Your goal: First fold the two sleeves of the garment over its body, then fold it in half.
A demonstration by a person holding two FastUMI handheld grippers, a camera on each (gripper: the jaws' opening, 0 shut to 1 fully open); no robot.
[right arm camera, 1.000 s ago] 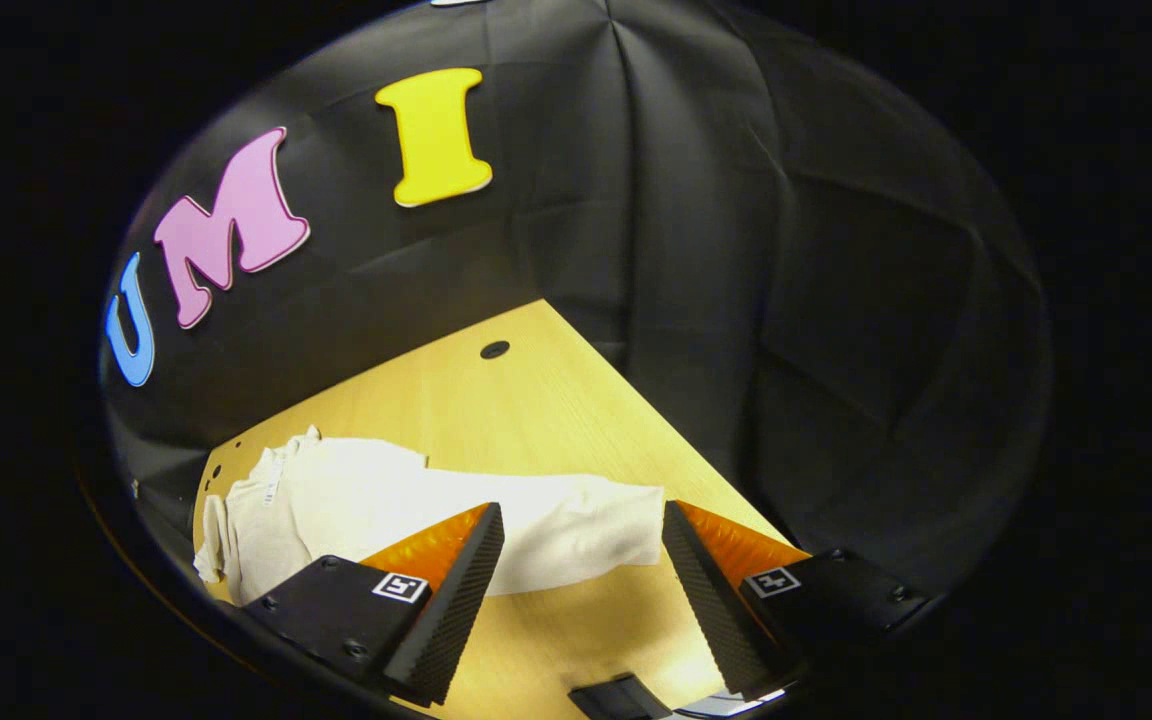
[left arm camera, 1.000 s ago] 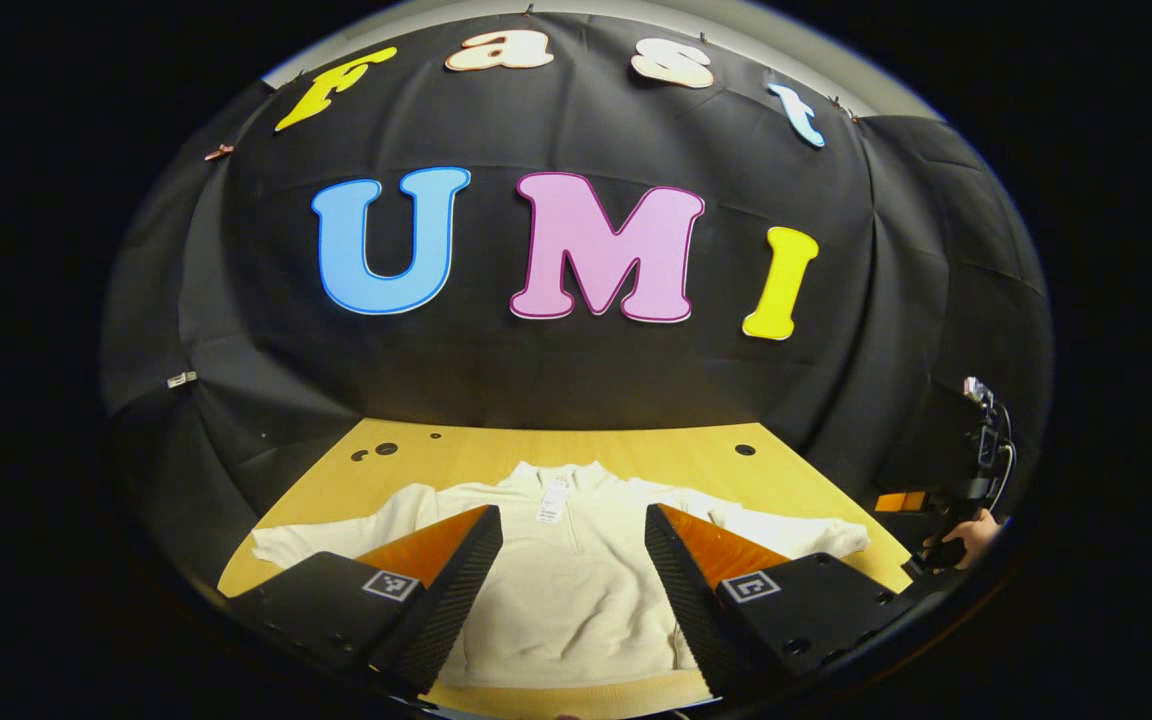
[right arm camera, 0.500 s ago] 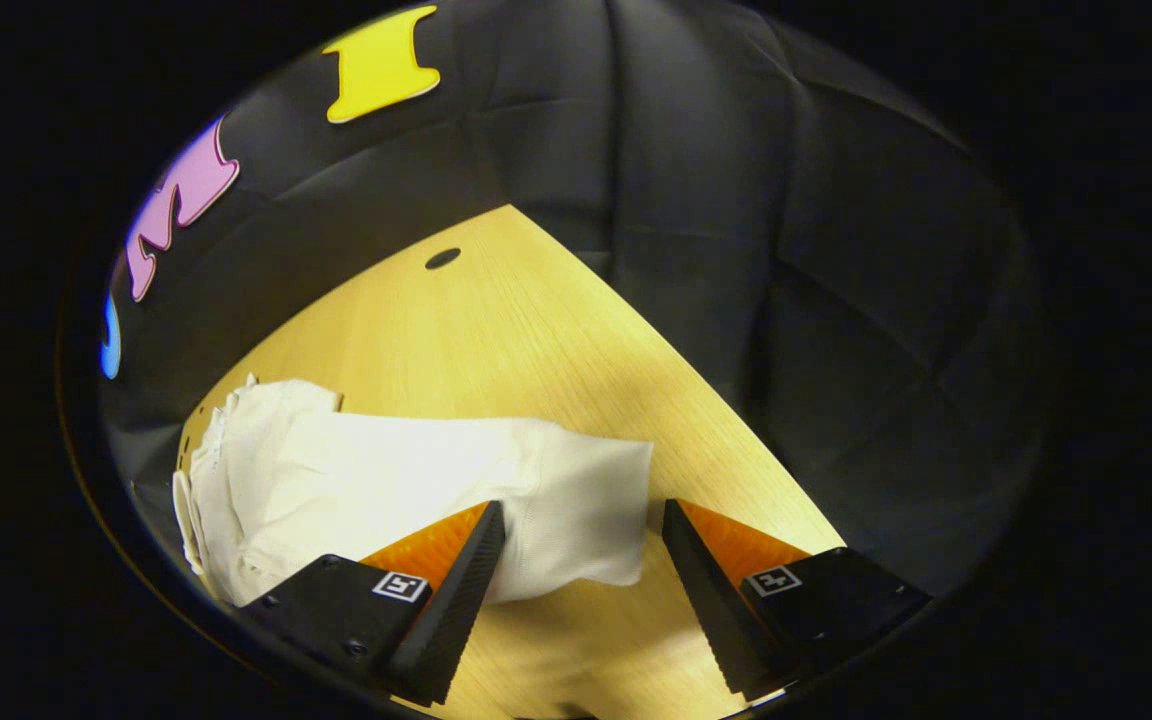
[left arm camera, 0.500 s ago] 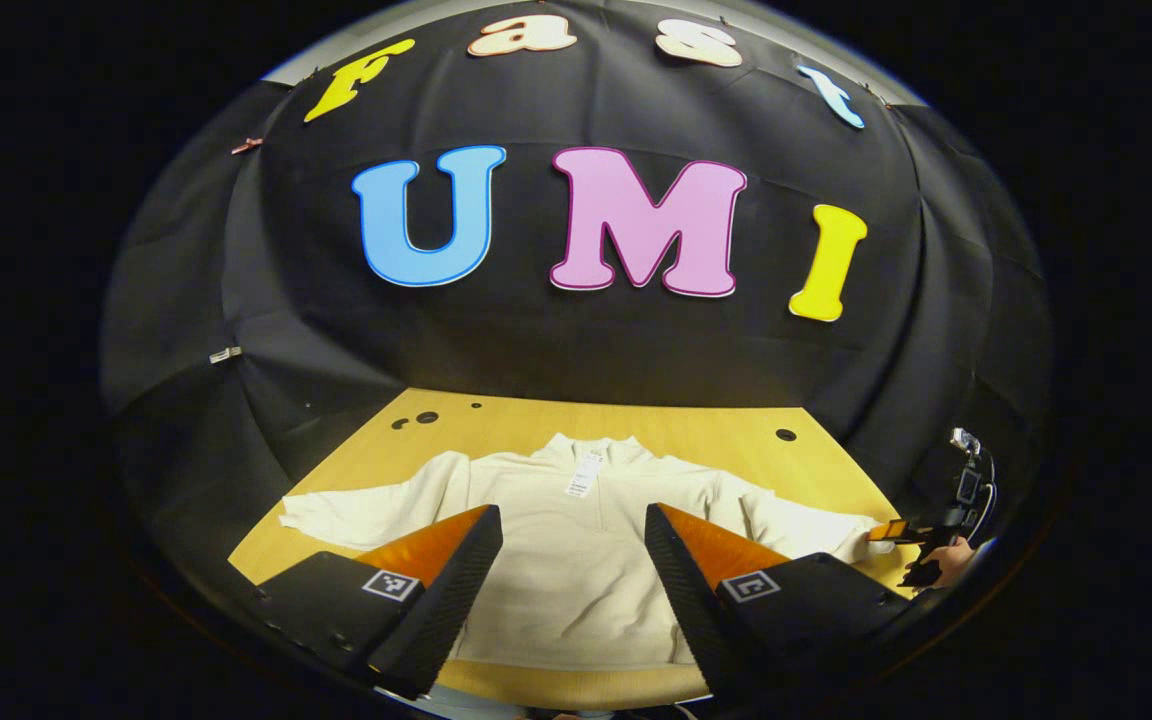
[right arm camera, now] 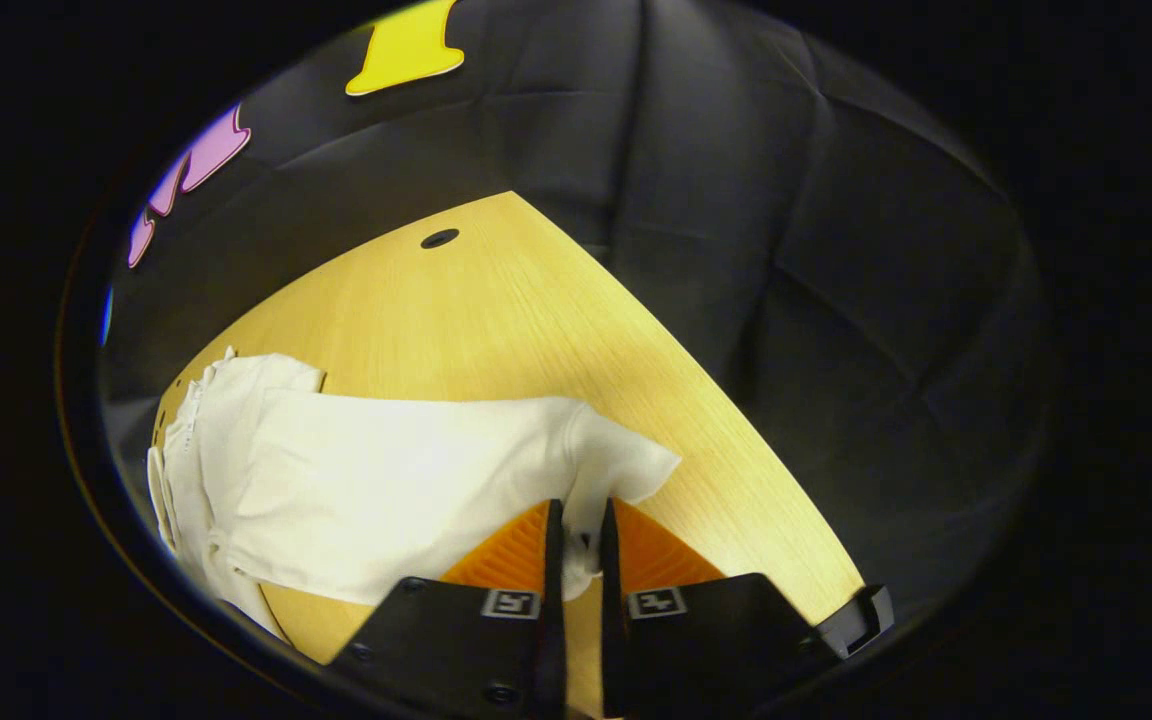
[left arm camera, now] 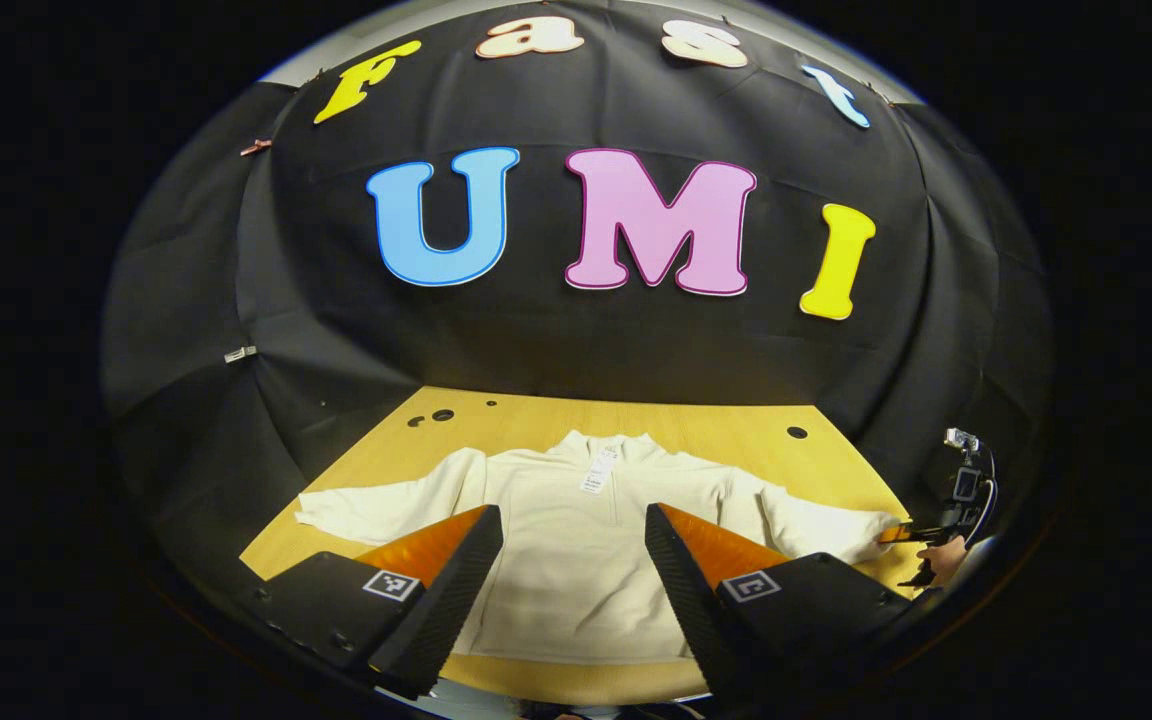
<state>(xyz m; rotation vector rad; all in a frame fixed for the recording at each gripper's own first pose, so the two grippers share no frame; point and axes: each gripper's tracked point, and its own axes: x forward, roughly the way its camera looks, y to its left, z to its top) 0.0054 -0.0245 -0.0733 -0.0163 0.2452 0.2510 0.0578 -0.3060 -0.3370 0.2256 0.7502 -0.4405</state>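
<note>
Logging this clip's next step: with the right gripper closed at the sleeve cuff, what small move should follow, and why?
Probably lift the right gripper slightly and carry the cuff toward the garment's body. Its fingers pinch the cuff edge, while both sleeves lie spread flat on the table, and the left gripper hovers open above the body.

Both views sharp at centre, no motion blur. Light falls from above: the wooden table (right arm camera: 496,320) is bright and evenly lit ahead of the fingers, the black cloth wall (left arm camera: 576,350) behind it dim, creases faintly visible. The cream garment (left arm camera: 566,540) is near overexposed in the right gripper view, weave detail lost beyond the fingertips. Soft shadow under the sleeve (right arm camera: 626,465) edge. No glare spots. Strong fisheye bending: table edges curve, and brightness drops off toward the rim.
</note>
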